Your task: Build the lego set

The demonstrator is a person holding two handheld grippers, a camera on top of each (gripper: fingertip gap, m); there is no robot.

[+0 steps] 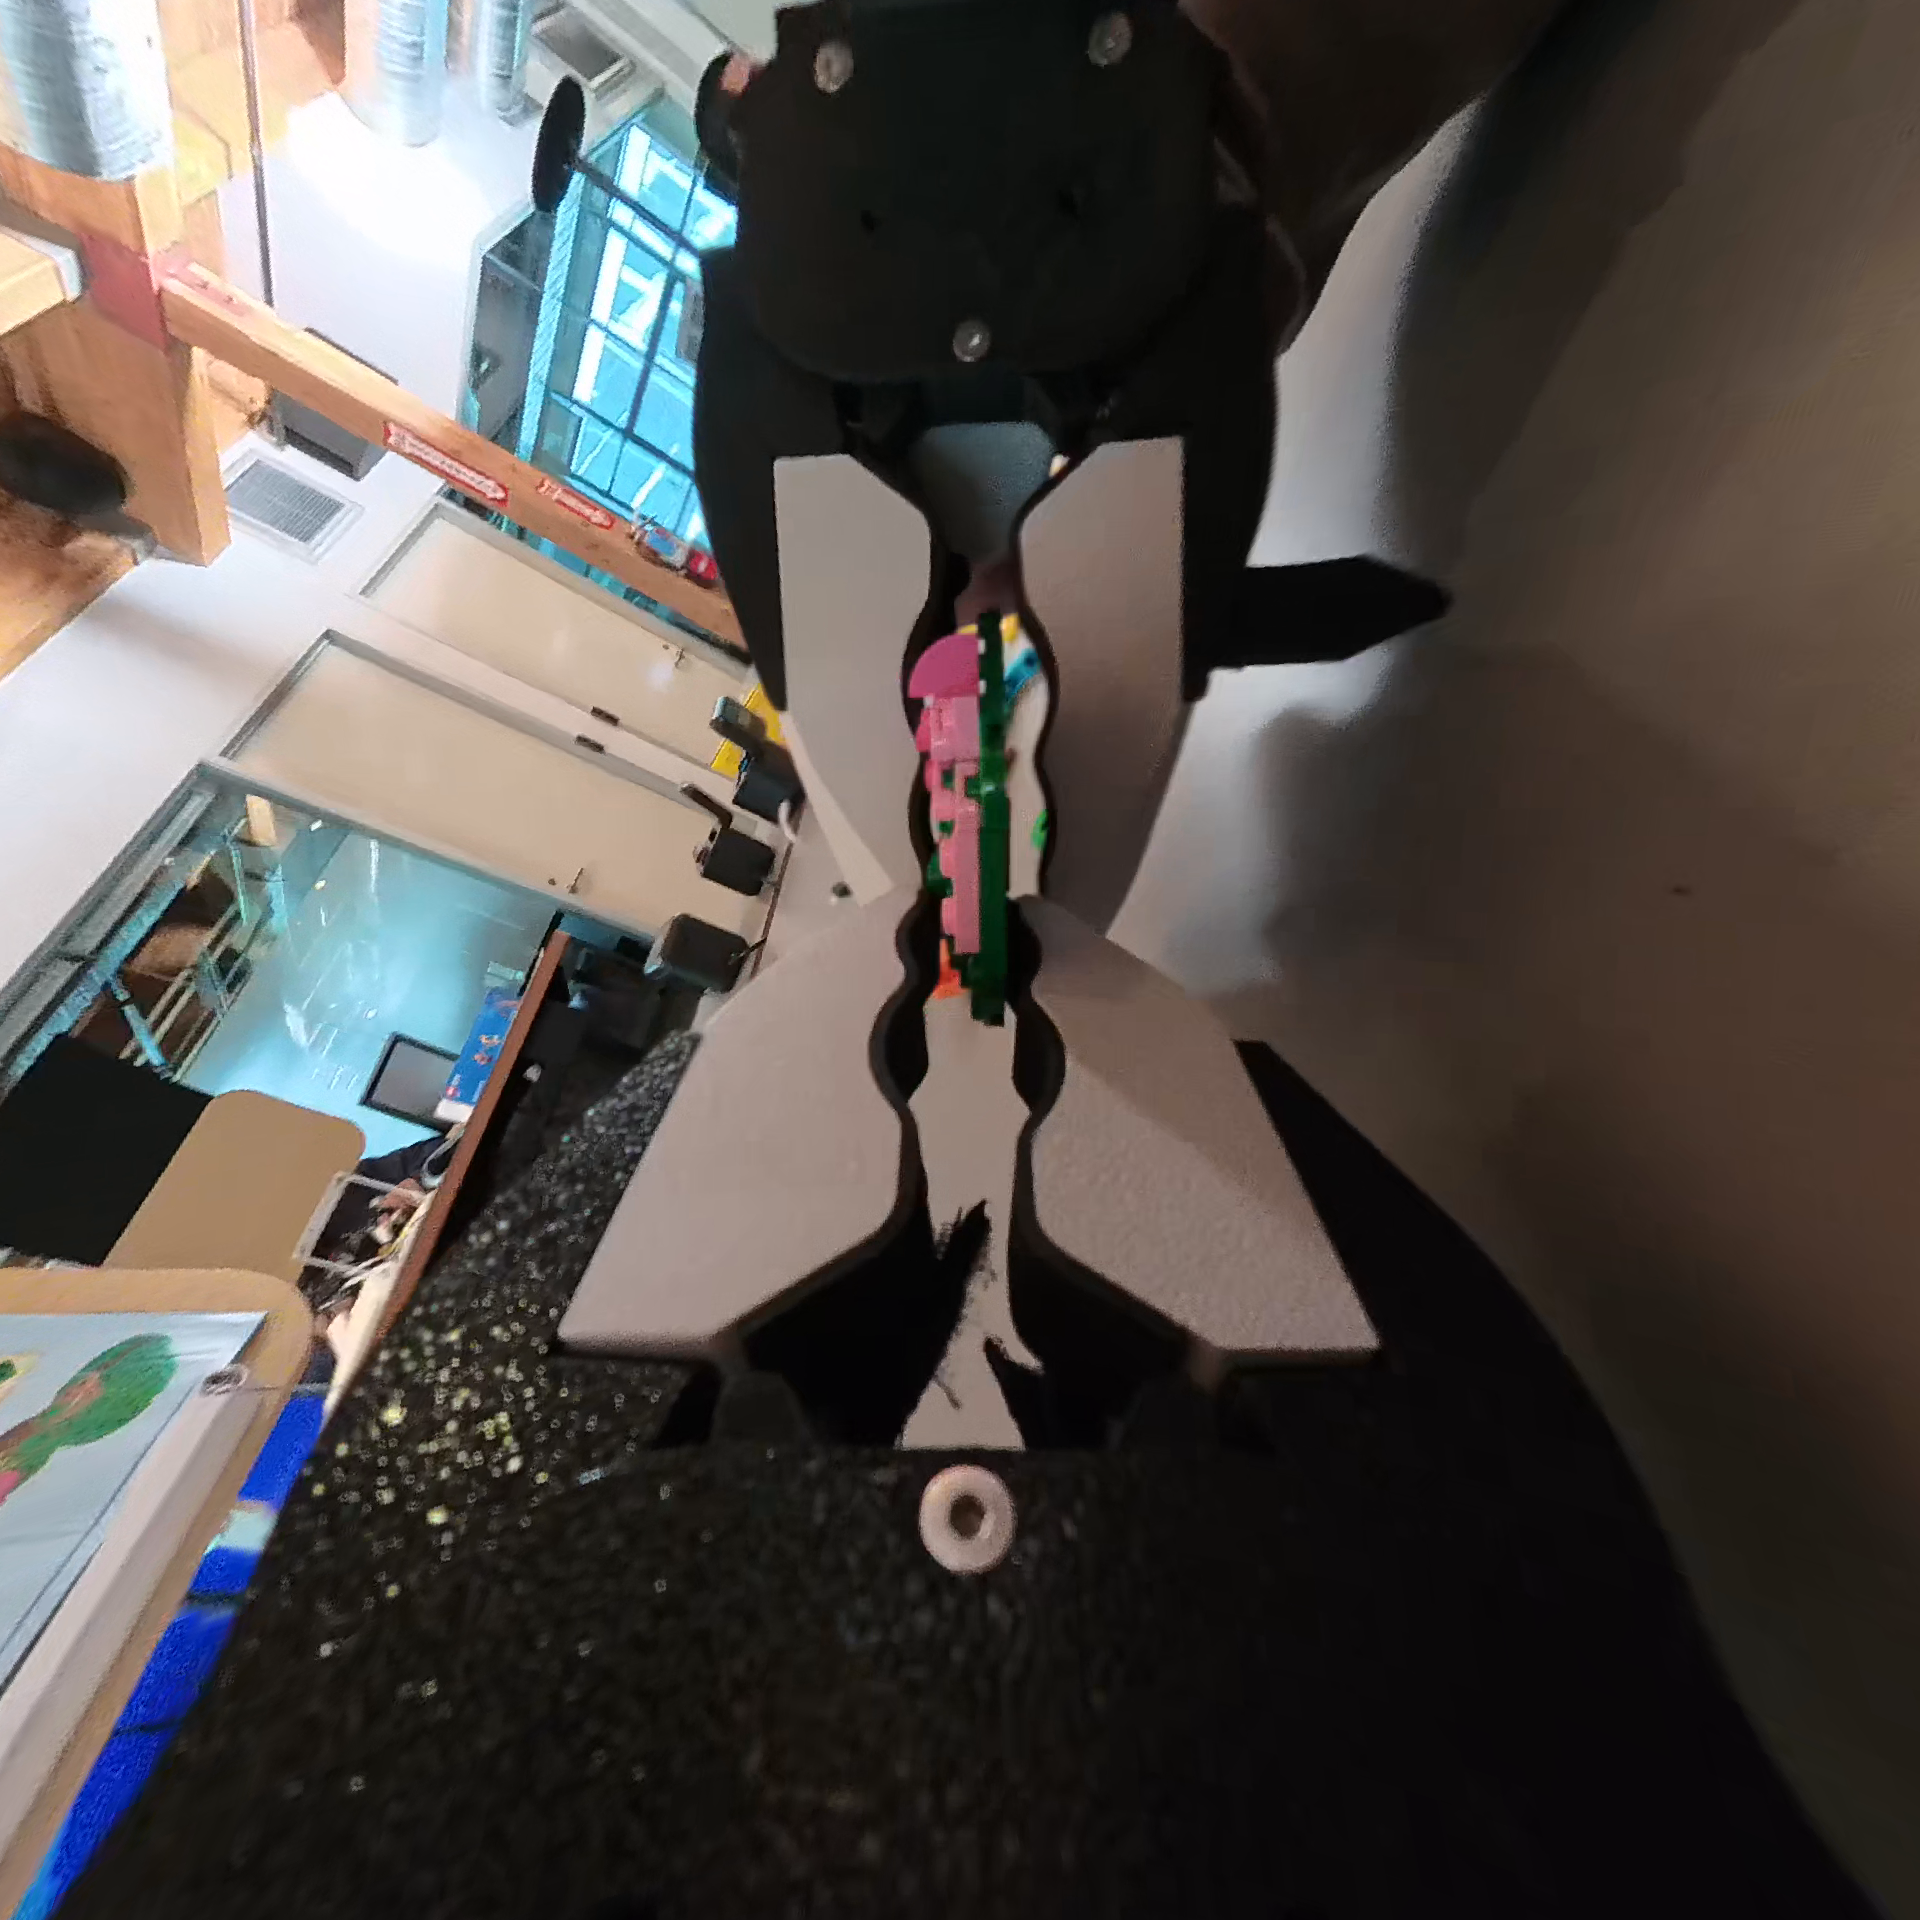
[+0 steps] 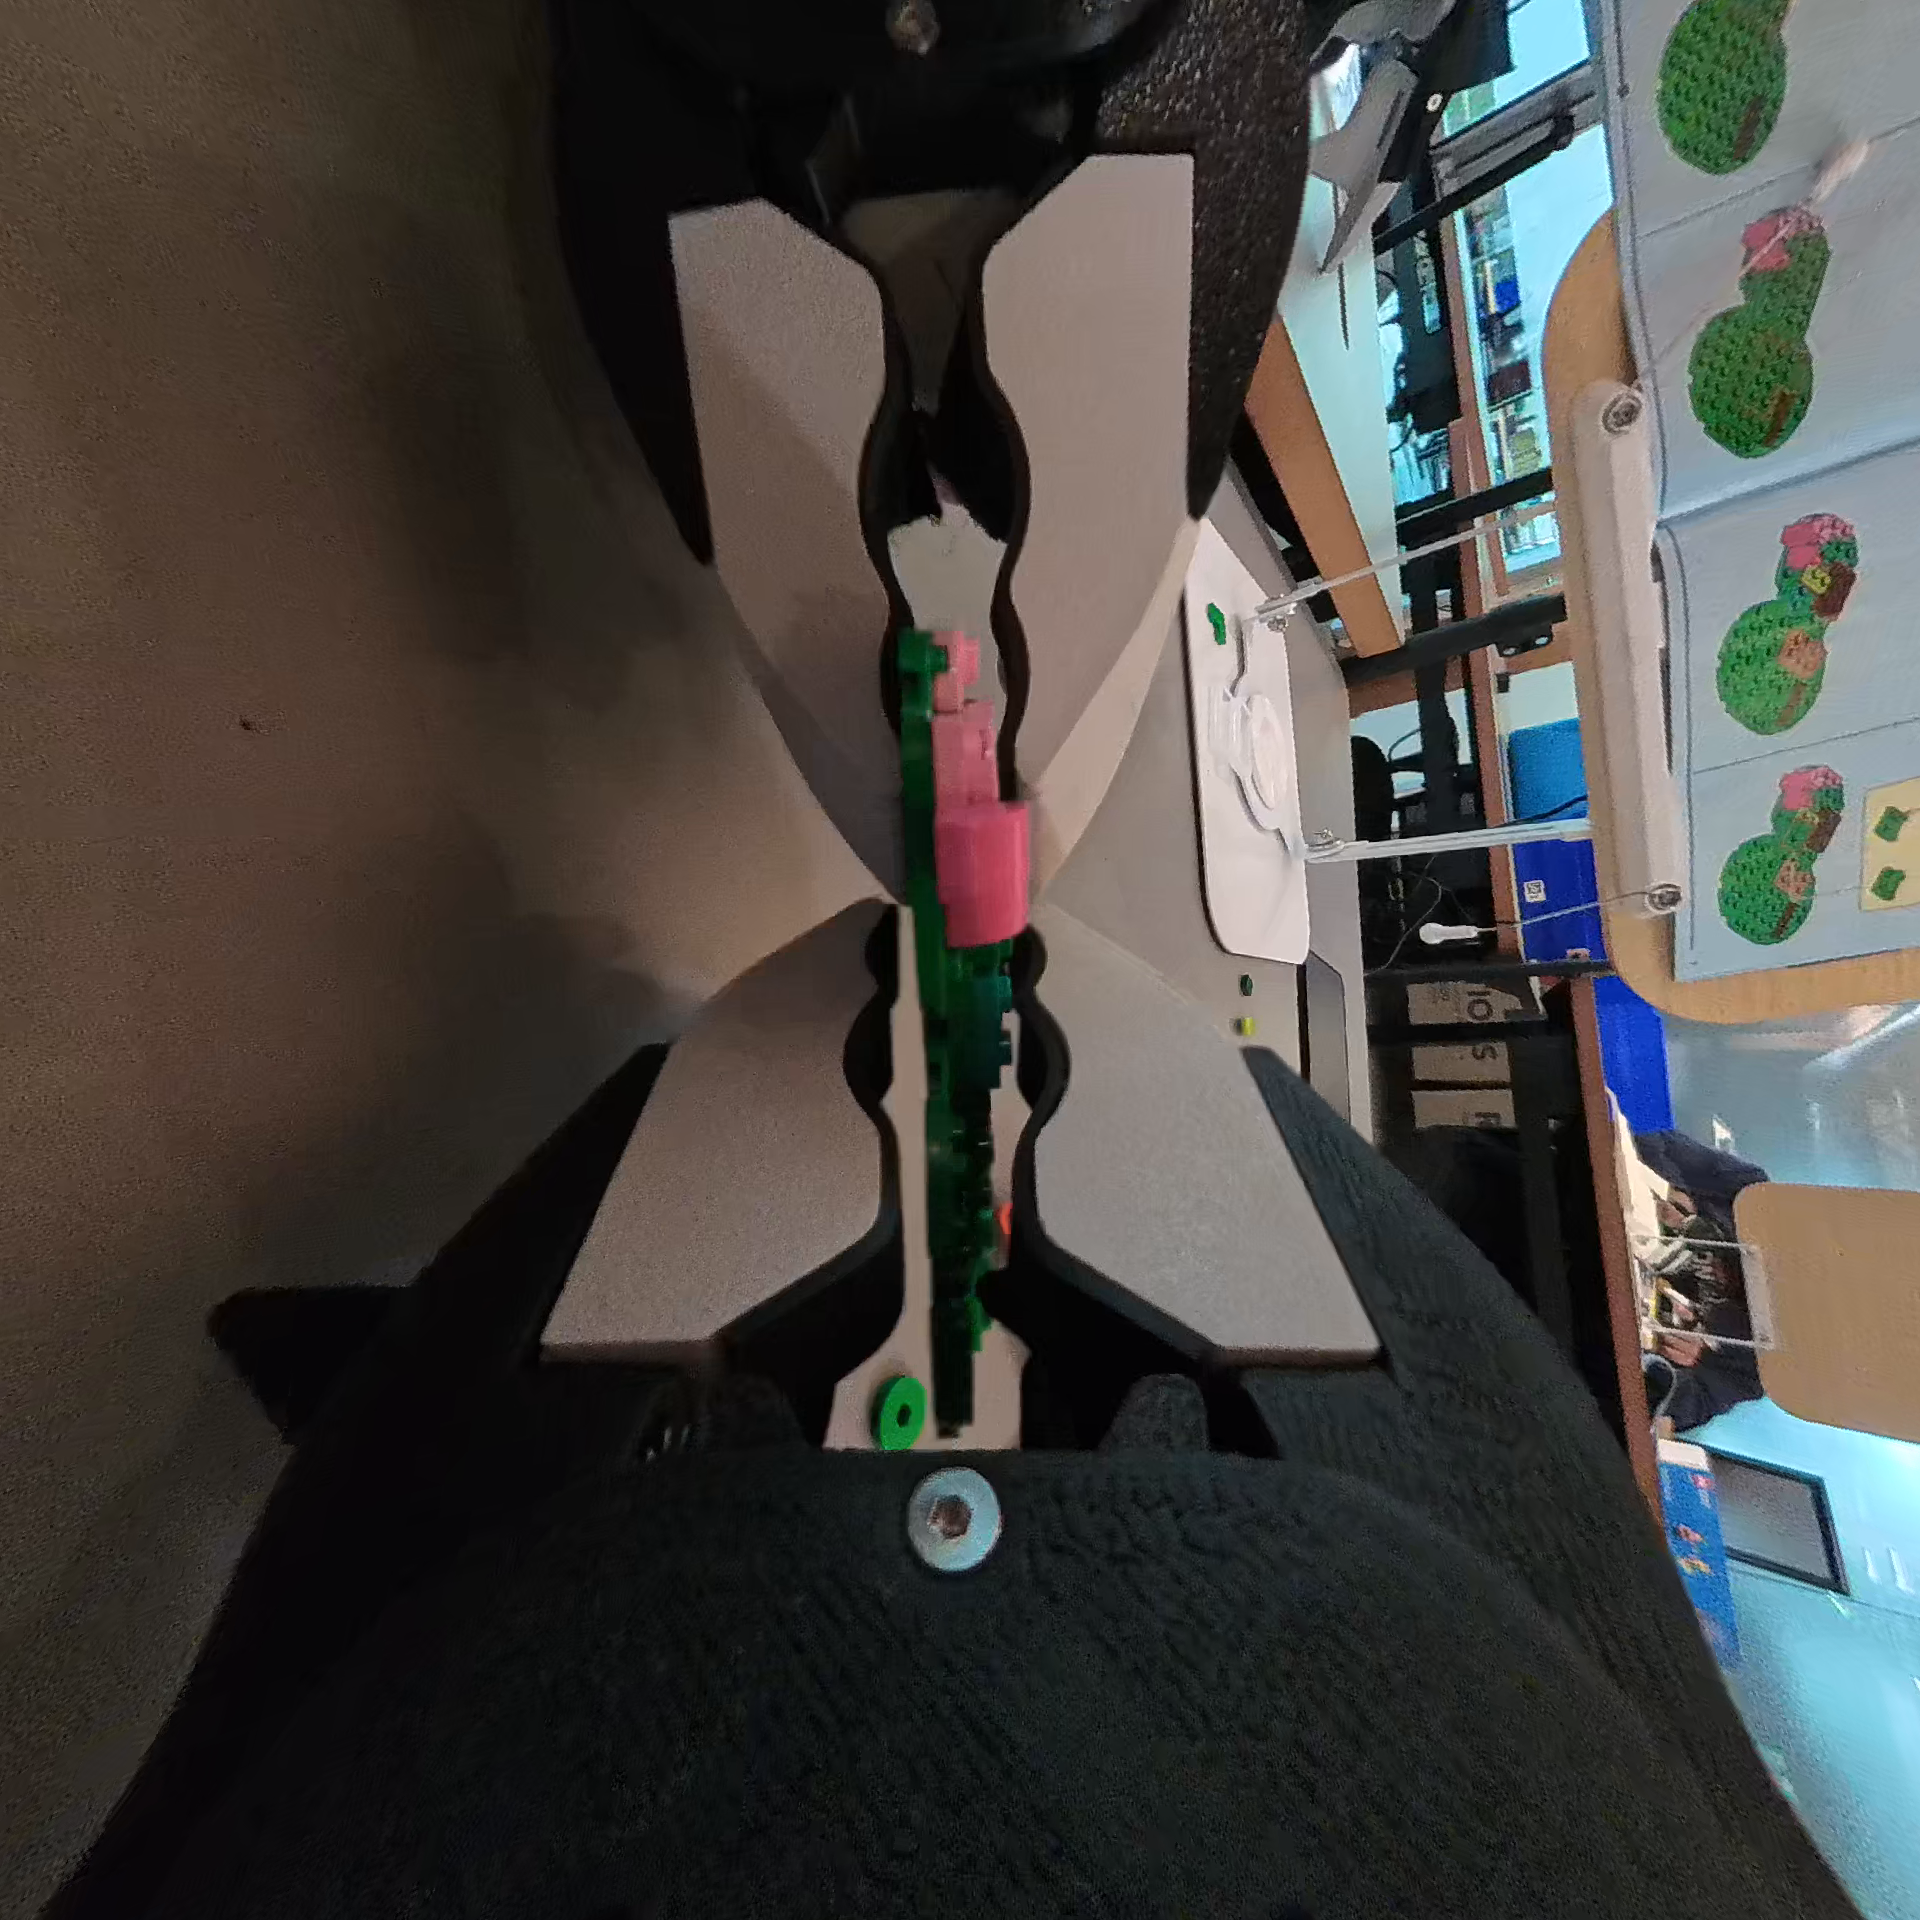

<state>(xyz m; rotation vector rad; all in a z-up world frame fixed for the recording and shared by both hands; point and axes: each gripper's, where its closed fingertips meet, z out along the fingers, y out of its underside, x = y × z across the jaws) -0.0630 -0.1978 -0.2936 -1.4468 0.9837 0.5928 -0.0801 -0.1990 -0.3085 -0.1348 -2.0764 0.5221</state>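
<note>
A green lego plate [image 1: 995, 831] with pink bricks [image 1: 956, 821] on one face is held edge-on between my two grippers, which meet tip to tip above the white table [image 1: 1558, 727]. My left gripper [image 1: 966, 925] is shut on the plate's near end. My right gripper [image 1: 966, 883] comes from the top of the left wrist view. In the right wrist view my right gripper [image 2: 961, 925] is shut on most of the plate's [image 2: 956, 1039] length. The left gripper [image 2: 961, 852] is at a darker pink brick [image 2: 982, 873] on the plate.
A loose green round piece [image 2: 899, 1413] lies on the table under my right gripper. A white tray [image 2: 1247, 914] holding a small green piece [image 2: 1214, 620] sits farther off. The instruction booklet [image 2: 1766, 520] stands on a holder; it also shows in the left wrist view [image 1: 83, 1403].
</note>
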